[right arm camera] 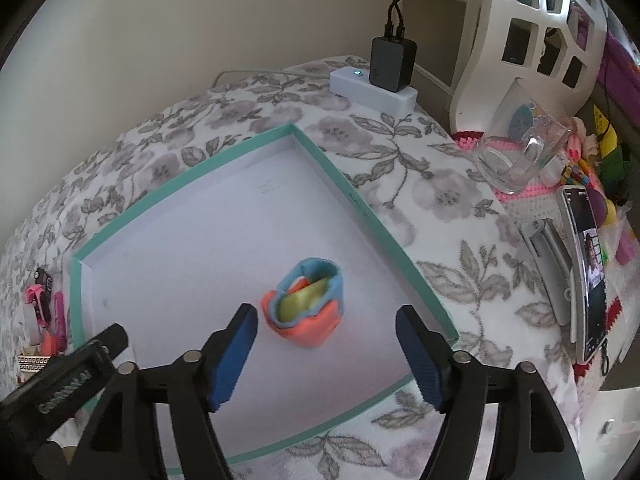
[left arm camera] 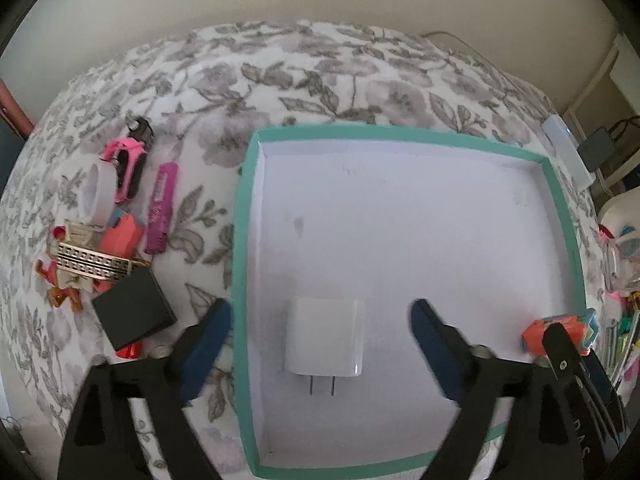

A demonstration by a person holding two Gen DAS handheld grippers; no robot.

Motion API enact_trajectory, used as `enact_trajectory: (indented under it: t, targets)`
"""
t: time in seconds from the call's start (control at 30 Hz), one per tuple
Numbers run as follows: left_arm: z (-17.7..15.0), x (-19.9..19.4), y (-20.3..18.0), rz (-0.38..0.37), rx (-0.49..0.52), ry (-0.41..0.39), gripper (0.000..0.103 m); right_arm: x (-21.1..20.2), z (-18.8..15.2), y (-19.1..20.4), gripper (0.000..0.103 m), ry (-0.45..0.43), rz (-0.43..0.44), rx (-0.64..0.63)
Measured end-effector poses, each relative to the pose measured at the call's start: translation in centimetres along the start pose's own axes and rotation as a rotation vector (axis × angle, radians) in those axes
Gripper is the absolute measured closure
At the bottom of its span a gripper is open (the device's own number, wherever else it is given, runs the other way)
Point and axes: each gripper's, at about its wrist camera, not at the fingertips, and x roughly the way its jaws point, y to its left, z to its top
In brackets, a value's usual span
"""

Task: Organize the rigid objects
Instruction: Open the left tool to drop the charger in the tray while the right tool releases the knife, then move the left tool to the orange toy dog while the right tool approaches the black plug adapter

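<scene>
— Left wrist view?
— Left gripper [left arm camera: 320, 322] gapes wide, empty, over the white charger [left arm camera: 325, 336] lying in the teal tray [left arm camera: 240, 216].
— Right wrist view?
— Right gripper [right arm camera: 326, 326] spread wide; orange-blue toy [right arm camera: 306, 306], perhaps stacked cups, sits inside the tray [right arm camera: 384, 232].

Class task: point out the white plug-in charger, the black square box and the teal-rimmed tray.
white plug-in charger [left arm camera: 325, 336], left wrist view, top face.
black square box [left arm camera: 134, 311], left wrist view, lid.
teal-rimmed tray [left arm camera: 239, 240], left wrist view, left rim.
</scene>
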Motion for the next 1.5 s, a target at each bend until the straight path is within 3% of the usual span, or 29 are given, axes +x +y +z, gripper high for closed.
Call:
enact_trajectory:
  t: [0.43, 0.5, 0.77, 0.93, 1.1, 1.23, 1.5]
  targets:
    - [0.4, -0.7, 1.1, 0.056, -0.041, -0.061, 0.005, -0.1, 0.0, 0.0, 0.009, -0.026, -0.008, -0.008]
    - [0.5, -0.8, 1.4, 0.064, -0.053, -0.071, 0.005, -0.2, 0.0, 0.0, 0.000, -0.033, -0.009, -0.011]
    - [0.8, -1.4, 2.4, 0.046, -0.081, -0.078, 0.005, -1.3, 0.3, 0.9, 0.000, -0.076, -0.010, -0.048]
    - [1.5, -3.1, 4.3, 0.028, -0.113, -0.088, 0.005, -4.0, 0.8, 2.9, 0.000, -0.145, 0.039, -0.094]
    - [2.4, -6.3, 8.6, 0.070, -0.134, -0.137, 0.005, -6.8, 0.3, 6.6, 0.000, -0.202, 0.117, -0.186]
    - [2.8, -8.2, 13.4, 0.151, -0.172, -0.187, 0.005, -8.3, -0.7, 10.5, 0.000, -0.219, 0.214, -0.276]
    - [1.4, -7.2, 21.9, 0.181, -0.305, -0.148, 0.005, -7.5, -3.3, 17.5, 0.000, -0.118, 0.364, -0.405]
